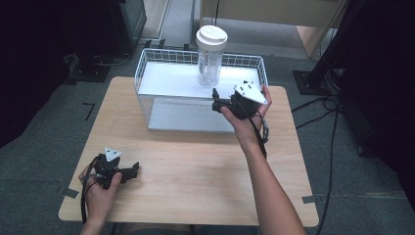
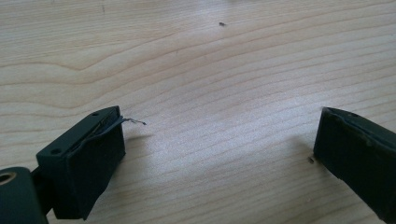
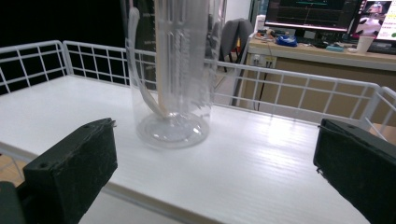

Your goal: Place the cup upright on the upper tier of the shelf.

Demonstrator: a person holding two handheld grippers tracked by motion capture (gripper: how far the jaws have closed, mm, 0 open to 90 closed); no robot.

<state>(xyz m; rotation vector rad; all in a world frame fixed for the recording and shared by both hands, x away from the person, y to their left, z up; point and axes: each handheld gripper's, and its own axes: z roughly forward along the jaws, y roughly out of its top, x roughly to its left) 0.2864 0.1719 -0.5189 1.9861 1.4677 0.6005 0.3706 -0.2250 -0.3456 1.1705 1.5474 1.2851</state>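
Facing the clear tumbler [image 3: 173,70] on the wire rack's shelf [image 1: 166,78], the right gripper [image 1: 226,103] hung open-jawed, empty. Left gripper [image 1: 122,172] rested open on the table [image 1: 195,166]. Judged an approach; next, close in squarely around the tumbler.

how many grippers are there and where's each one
2. The left gripper sits low over the near left part of the wooden table. The right gripper is raised at the white wire rack, facing the clear bottle.
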